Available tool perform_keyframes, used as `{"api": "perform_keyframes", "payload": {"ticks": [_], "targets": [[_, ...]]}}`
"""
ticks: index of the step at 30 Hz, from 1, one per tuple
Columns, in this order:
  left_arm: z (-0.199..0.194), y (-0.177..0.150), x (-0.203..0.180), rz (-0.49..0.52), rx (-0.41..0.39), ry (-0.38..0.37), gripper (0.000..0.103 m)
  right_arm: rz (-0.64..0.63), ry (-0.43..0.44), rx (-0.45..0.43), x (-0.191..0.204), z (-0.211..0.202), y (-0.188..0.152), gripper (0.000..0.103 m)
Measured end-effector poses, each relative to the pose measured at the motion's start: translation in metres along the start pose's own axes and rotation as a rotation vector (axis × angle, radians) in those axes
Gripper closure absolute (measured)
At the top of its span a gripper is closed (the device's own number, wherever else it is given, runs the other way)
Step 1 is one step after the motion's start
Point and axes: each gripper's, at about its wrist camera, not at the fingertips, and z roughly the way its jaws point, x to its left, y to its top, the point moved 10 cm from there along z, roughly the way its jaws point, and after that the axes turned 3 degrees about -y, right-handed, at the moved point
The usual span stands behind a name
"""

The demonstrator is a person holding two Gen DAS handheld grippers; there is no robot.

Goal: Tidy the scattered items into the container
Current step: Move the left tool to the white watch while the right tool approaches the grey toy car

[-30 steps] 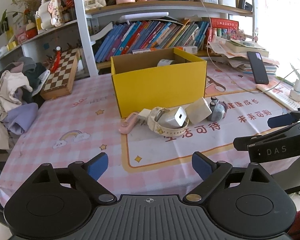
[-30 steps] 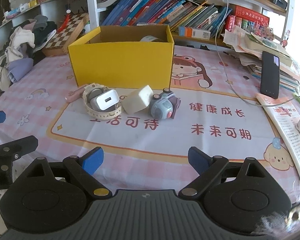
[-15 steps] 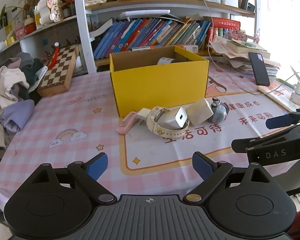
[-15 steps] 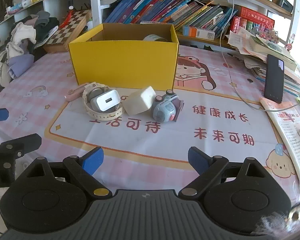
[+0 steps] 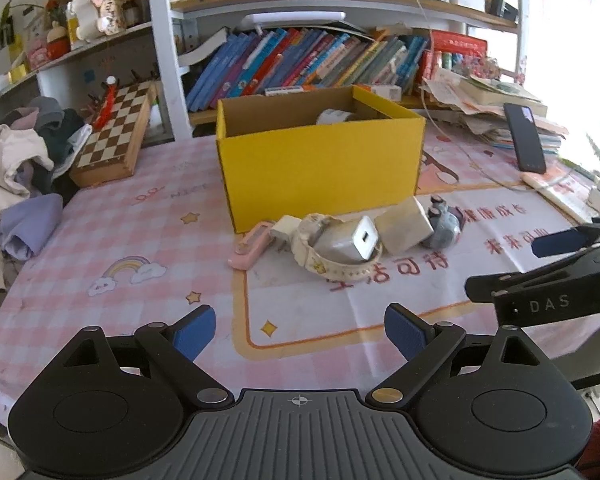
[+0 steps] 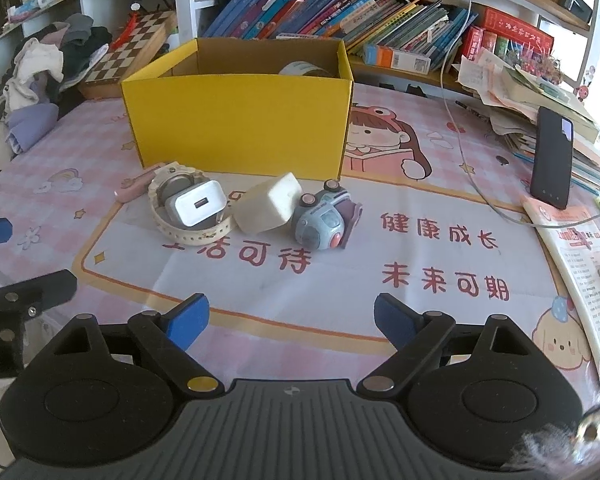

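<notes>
A yellow cardboard box (image 5: 320, 168) (image 6: 236, 124) stands open on the table, with a white roll (image 6: 302, 69) inside at the back right. In front of it lie a cream watch (image 5: 332, 264) (image 6: 188, 228) with a white charger (image 5: 350, 240) (image 6: 196, 204) resting in its strap, a cream block (image 5: 406, 224) (image 6: 268, 208), a small blue toy camera (image 5: 444, 226) (image 6: 322, 222), a pink case (image 5: 252, 244) (image 6: 134, 188) and a small white plug (image 5: 284, 226). My left gripper (image 5: 300, 330) and right gripper (image 6: 290, 322) both hang open and empty, short of the pile.
A pink checked cloth (image 5: 120, 248) covers the table. A chessboard (image 5: 112, 136) and a heap of clothes (image 5: 16, 176) sit at the left. A black phone (image 6: 550, 156), stacked papers and a white cable (image 6: 460, 120) lie at the right; bookshelves (image 6: 340, 8) stand behind.
Both grippers have crept forward toward the box and the pile, which look slightly larger. The items on the table have not moved.
</notes>
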Motion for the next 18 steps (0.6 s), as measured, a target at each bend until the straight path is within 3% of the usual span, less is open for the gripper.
{"api": "perform_keyframes", "payload": {"ticks": [18], "targets": [[0.04, 0.015, -0.018, 0.03, 0.045, -0.003, 0.009, -0.023, 0.023, 0.049, -0.017, 0.035, 0.018, 0.014]]}}
